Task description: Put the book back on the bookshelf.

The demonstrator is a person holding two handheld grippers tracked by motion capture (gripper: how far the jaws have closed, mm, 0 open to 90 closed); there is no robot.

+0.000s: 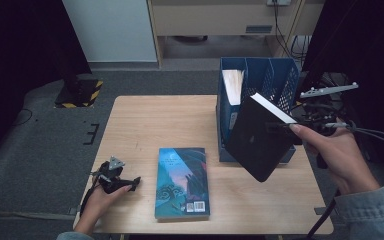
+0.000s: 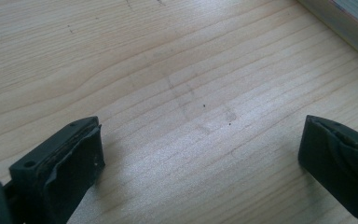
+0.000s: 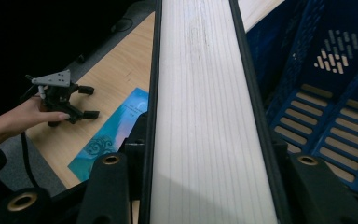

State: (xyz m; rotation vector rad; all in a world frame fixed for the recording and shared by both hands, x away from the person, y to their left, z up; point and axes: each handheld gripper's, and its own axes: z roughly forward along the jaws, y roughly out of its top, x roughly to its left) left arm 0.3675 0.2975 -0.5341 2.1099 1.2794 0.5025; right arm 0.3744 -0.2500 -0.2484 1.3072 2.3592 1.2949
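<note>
A black-covered book (image 1: 255, 140) with white page edges hangs tilted in the air in front of the blue file organizer (image 1: 280, 75). My right gripper (image 1: 279, 125) is shut on its upper corner. In the right gripper view the page edge (image 3: 205, 93) runs up between the two jaws of the right gripper (image 3: 209, 163), which press on both covers. A blue illustrated book (image 1: 182, 182) lies flat mid-table, also visible as the blue book (image 3: 116, 126). My left gripper (image 1: 134, 184) rests on the table at the front left, open with nothing between its jaws; its own view shows the left gripper (image 2: 200, 154) over bare wood.
The organizer's left slot holds another book (image 1: 233, 85), pages up; its other slots (image 3: 331, 93) look vacant. The wooden table (image 1: 150, 120) has bare room at the left and back. The blue book's edge (image 2: 345, 23) lies past the left gripper. Dark curtains flank the table.
</note>
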